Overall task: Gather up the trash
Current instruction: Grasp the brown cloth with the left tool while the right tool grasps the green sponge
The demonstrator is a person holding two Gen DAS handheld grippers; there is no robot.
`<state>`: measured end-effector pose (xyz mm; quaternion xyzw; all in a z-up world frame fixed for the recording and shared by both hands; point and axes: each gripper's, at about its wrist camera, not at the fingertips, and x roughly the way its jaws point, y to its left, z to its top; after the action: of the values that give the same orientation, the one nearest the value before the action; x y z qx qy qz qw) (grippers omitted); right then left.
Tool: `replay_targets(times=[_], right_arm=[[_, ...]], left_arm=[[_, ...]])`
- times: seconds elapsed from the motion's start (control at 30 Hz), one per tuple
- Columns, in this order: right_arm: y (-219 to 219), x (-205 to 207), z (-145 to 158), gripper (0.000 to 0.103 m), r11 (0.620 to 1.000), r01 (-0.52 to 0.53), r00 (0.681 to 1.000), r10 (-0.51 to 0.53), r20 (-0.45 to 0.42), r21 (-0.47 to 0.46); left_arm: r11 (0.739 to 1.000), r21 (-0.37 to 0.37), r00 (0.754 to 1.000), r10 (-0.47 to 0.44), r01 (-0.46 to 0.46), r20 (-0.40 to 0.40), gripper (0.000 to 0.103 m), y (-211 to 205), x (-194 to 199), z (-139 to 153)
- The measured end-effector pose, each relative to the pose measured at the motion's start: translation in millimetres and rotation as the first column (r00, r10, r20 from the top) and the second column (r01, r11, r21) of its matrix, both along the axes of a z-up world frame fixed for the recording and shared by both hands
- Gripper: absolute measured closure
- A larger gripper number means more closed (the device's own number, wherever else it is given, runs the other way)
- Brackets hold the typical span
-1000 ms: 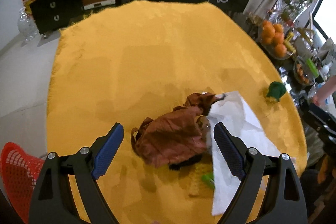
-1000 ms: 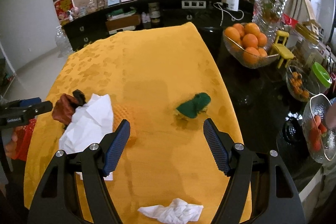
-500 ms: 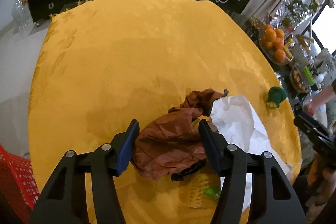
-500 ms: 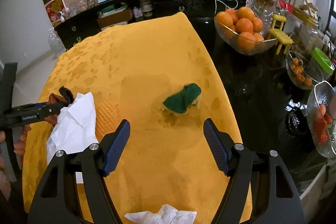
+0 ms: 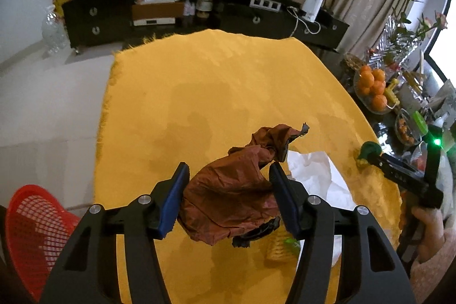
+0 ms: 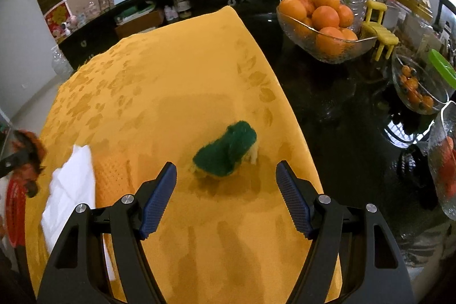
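My left gripper [image 5: 228, 190] is shut on a crumpled brown wrapper [image 5: 233, 195] and holds it lifted above the orange tablecloth [image 5: 213, 93]. A white paper sheet [image 5: 316, 178] lies on the cloth behind it, with a small yellow and green scrap [image 5: 282, 245] below. A red mesh basket [image 5: 31, 230] stands at the lower left beside the table. My right gripper [image 6: 226, 190] is open and empty, just short of a crumpled green and yellow scrap [image 6: 228, 151] on the cloth. The brown wrapper [image 6: 28, 158] and white paper [image 6: 71, 187] show at the left of the right wrist view.
A glass bowl of oranges [image 6: 322, 27], a small yellow toy chair [image 6: 382, 30], a vase and glass jars [image 6: 419, 84] stand on the black tabletop to the right. A dark sideboard [image 5: 176, 16] with ornaments runs along the far wall.
My left gripper closed on the brown wrapper and lifted it off the cloth. My right gripper moved forward toward the green scrap and stayed open.
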<state>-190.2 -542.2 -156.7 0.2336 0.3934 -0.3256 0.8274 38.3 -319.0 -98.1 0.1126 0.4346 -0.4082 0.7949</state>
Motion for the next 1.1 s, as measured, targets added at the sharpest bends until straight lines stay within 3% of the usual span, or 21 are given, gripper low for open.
replay_targets(times=[0.37,0.6,0.77,0.9,1.1], right_arm=[[-23,29,-21,0.033,1.000,-0.003,0.999,0.002,-0.040,-0.011],[-25,35,-27,0.057,1.000,-0.020,0.997,0.019,-0.075,-0.017],[-22,34,-26,0.066,0.999,-0.035,0.997,0.034,-0.073,-0.012],[-16,29,-16,0.067,0.999,-0.038,0.998,0.036,-0.060,-0.031],[8,27,25,0.067,0.992,-0.084,0.996,0.083,-0.011,-0.095]], left_arm=[[0.999,0.011,0.999,0.038,-0.038,0.007,0.047,19,-5,4],[0.998,0.004,0.998,0.065,-0.065,0.017,0.047,31,-5,9],[0.996,0.001,0.996,0.084,-0.084,0.031,0.047,44,-9,13],[0.993,-0.018,0.992,0.115,-0.114,0.045,0.047,58,-9,22],[0.985,-0.042,0.980,0.173,-0.170,0.102,0.047,79,-10,43]])
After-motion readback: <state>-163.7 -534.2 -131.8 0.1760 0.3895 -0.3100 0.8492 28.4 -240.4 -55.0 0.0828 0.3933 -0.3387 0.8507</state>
